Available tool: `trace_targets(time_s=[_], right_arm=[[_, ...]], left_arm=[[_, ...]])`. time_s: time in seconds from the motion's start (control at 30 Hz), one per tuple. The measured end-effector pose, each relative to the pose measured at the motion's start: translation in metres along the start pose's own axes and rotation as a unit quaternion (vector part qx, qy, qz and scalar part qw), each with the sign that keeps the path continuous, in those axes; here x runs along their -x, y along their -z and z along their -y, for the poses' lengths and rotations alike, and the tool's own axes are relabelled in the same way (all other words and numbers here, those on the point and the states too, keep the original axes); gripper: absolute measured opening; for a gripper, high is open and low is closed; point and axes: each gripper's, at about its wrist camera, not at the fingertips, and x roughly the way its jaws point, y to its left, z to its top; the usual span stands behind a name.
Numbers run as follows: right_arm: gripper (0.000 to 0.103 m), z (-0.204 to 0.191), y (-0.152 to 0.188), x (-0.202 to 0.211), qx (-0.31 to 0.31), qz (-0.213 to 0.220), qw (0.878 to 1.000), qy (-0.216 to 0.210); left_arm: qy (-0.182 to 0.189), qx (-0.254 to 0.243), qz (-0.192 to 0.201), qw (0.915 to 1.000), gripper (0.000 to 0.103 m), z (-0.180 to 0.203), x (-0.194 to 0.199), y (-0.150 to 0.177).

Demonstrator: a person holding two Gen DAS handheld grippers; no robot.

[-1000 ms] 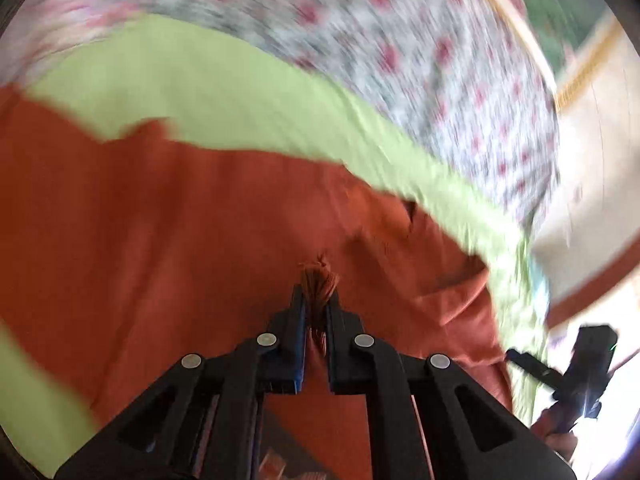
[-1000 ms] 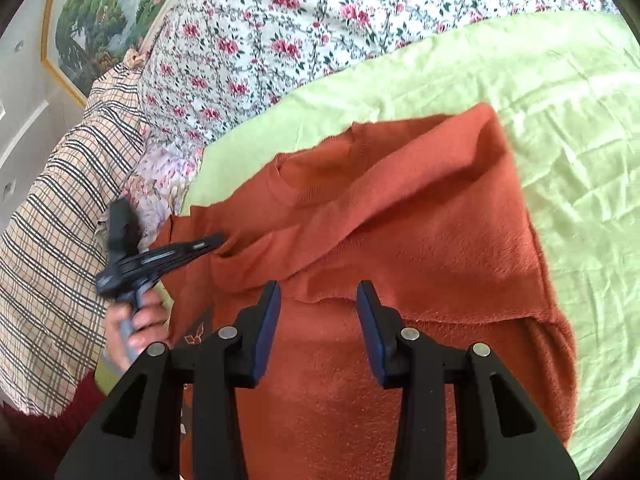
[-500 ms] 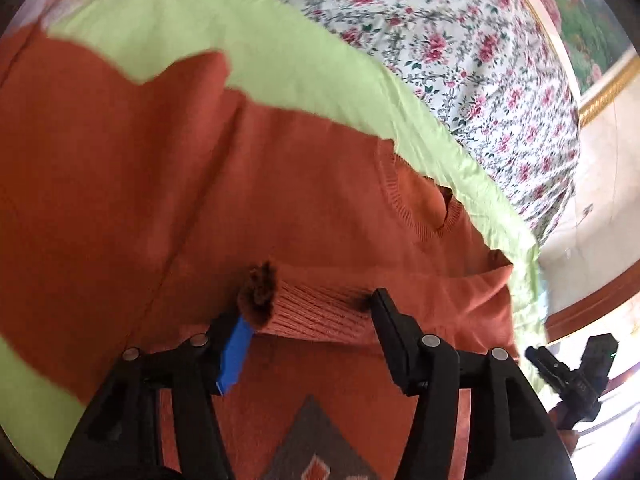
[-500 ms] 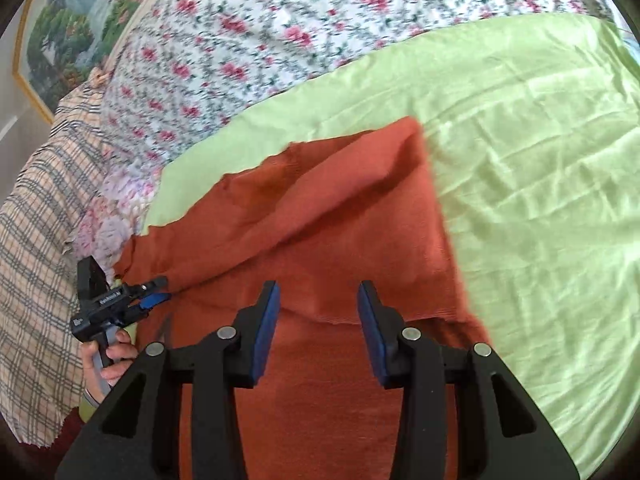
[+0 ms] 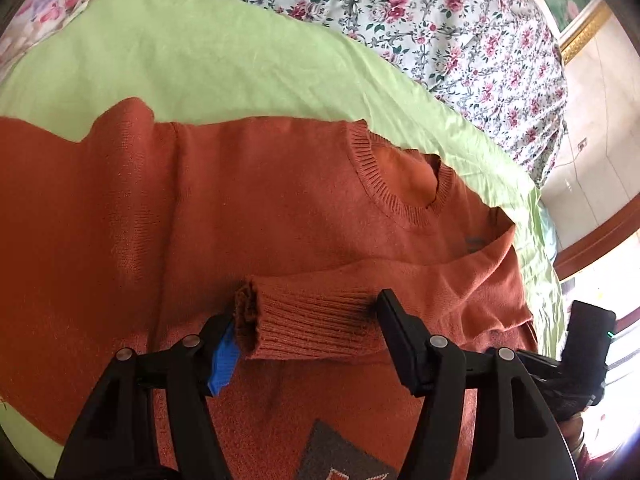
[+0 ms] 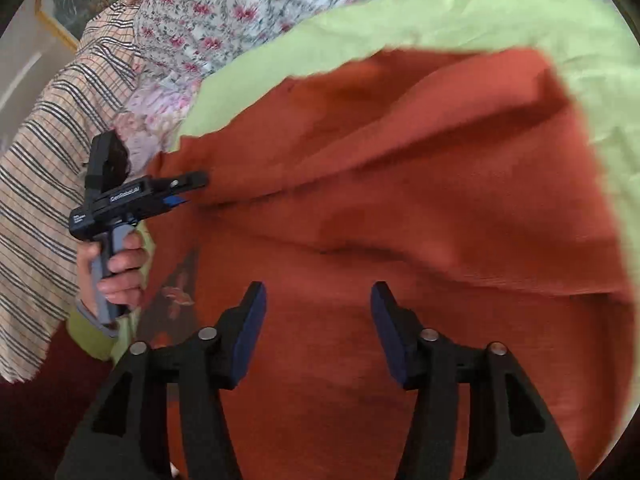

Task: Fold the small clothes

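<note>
An orange knit sweater (image 5: 260,208) lies front up on a light green sheet (image 5: 224,68); its round collar (image 5: 400,184) points to the far right. One sleeve is folded across the chest, and its ribbed cuff (image 5: 308,328) rests between the fingers of my left gripper (image 5: 308,336), which is open and loose around it. In the right wrist view the sweater (image 6: 420,208) fills the middle. My right gripper (image 6: 316,320) is open and empty just above the sweater's body. The left gripper (image 6: 184,190) shows there at the sweater's left edge.
A floral bedspread (image 5: 420,12) lies beyond the green sheet. A checked cloth (image 6: 48,128) lies at the left in the right wrist view. A framed picture (image 5: 572,4) hangs on the wall at the far right. The sweater has a dark patch (image 5: 340,456) near its lower front.
My left gripper opened and let go of the sleeve cuff, which now lies across the chest. My right gripper stayed open and shifted over the sweater's body.
</note>
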Motion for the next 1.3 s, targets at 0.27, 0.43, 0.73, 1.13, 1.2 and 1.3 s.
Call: trace_targets(time_s=[0.27,0.43,0.73,1.13,1.2,1.3], right_arm=[[0.005,0.043,-0.011,-0.034,-0.170,0.072,0.982,-0.041],[0.005,0.019,0.001,0.010,-0.107,0.085,0.988,-0.067],[0.030,0.035,0.027,0.032,-0.076,0.014,0.997,0.002],[0.059,0.018,0.026,0.093,-0.016,0.071,0.997,-0.018],[0.059,0.024,0.020,0.107,-0.009,0.099,0.995,-0.003],[0.059,0.046,0.005,0.126,-0.023,0.130,0.990,0.044]], left_arm=[[0.015,0.027,-0.002,0.9995,0.062,-0.009,-0.002,0.004],[0.015,0.016,0.004,0.9998,0.024,-0.005,0.008,0.010],[0.017,0.026,-0.037,0.9988,0.027,-0.003,0.002,0.040],[-0.029,-0.062,-0.046,0.9966,0.009,0.038,-0.012,0.055],[-0.044,-0.061,-0.004,0.9972,0.007,0.041,0.007,0.055],[-0.051,-0.052,0.086,0.9936,0.007,0.034,0.051,0.055]])
